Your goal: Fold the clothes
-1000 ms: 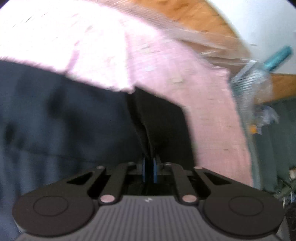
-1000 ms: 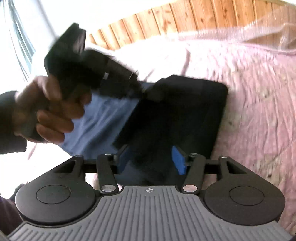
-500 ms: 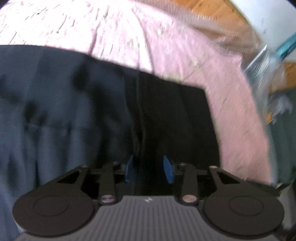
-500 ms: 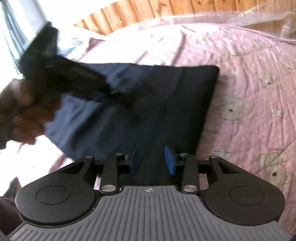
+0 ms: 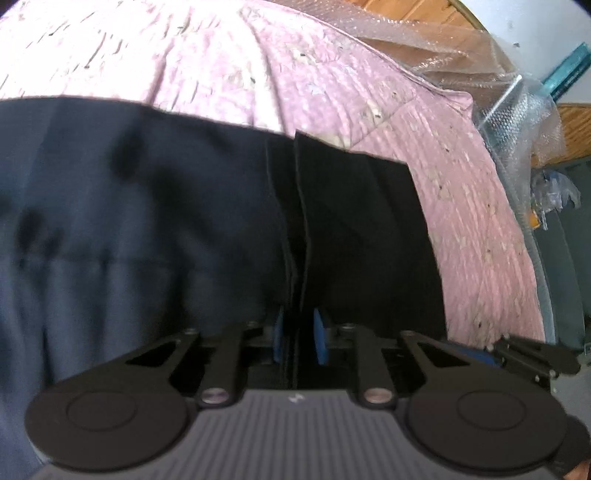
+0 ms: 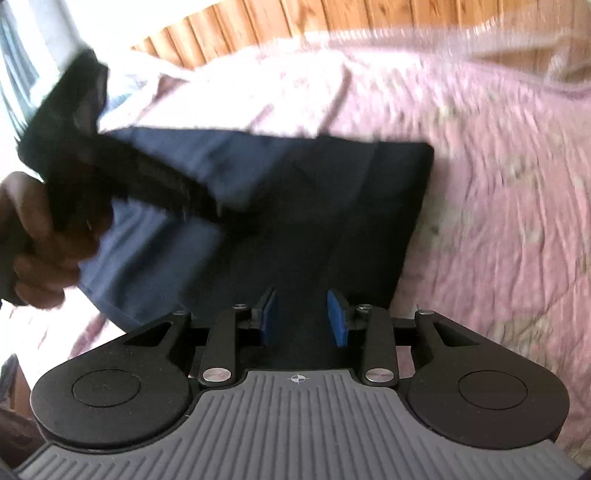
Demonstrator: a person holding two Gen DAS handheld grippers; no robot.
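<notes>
Pink quilted bed under everything, wooden panelling behind. Left gripper: blue fingers just been narrowing, astride an upright ridge of the dark garment, a sliver of gap visible on each side, so not yet pinching. Right gripper: fingers parted over dark cloth, gripping nothing. Garment spread flat across the bed, far corner toward two o'clock in the right view. Person's hand at nine o'clock, wrapped round the left tool. Mid-fold, apparently: gathering the centre edge. Next, most likely: close firmly on that ridge, secure the near edge with the right, then lift and carry over together.
</notes>
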